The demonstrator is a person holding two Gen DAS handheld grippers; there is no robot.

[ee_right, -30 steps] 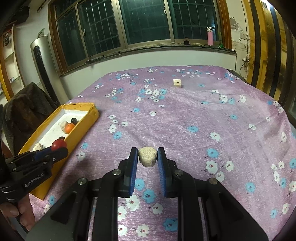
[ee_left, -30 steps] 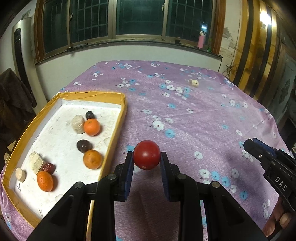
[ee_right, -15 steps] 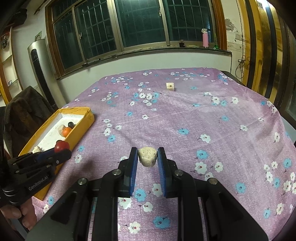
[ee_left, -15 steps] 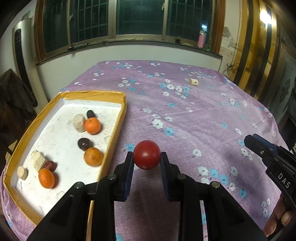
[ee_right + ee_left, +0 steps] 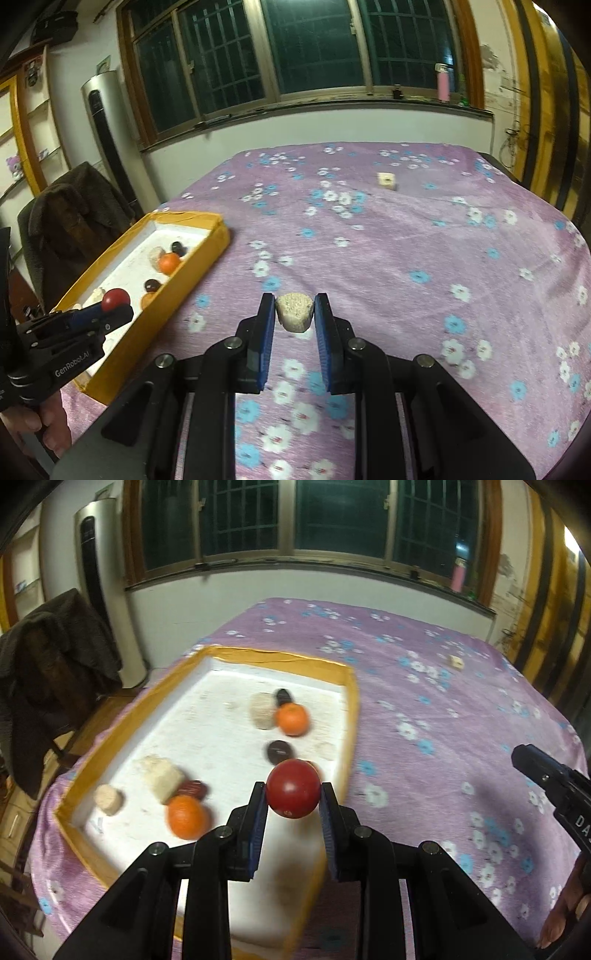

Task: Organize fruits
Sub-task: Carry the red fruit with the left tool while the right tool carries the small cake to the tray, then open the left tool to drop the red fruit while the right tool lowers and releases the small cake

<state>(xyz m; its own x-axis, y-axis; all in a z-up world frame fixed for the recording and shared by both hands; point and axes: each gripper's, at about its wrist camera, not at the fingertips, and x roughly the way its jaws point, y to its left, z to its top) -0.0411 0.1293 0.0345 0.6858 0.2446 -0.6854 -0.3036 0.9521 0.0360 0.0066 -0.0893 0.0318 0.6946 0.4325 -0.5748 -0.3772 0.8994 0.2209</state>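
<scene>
- A dim room at night: dark barred windows (image 5: 295, 48) run along the far wall, and a table under a purple flowered cloth (image 5: 406, 258) fills the middle of the floor.
- At the table's left edge lies a shallow yellow-rimmed tray (image 5: 352, 701) with a white floor.
- In the tray I can see two oranges, one far (image 5: 292, 719) and one near (image 5: 185, 816), with a third mostly hidden behind the held fruit; also pale beige lumps, a couple of dark round pieces and a reddish-brown one, all somewhat blurred.
- The left gripper (image 5: 293, 801) has its blue pads pressed on either side of a round red fruit (image 5: 293, 788), carried in the air above the tray's right-hand rim.
- From the right wrist view that same red fruit (image 5: 115, 298) shows over the near part of the tray.
- The right gripper (image 5: 294, 314) is closed narrowly on a pale, rough, wedge-like piece (image 5: 294, 312), held clear above the cloth to the right of the tray.
- A small pale cube (image 5: 386, 180) sits alone on the cloth far across the table, well apart from everything else.
- A dark coat (image 5: 48, 664) is draped over a chair beside the table, near a tall silver standing unit (image 5: 103, 129).
- A pink bottle (image 5: 443, 86) stands on the windowsill.
</scene>
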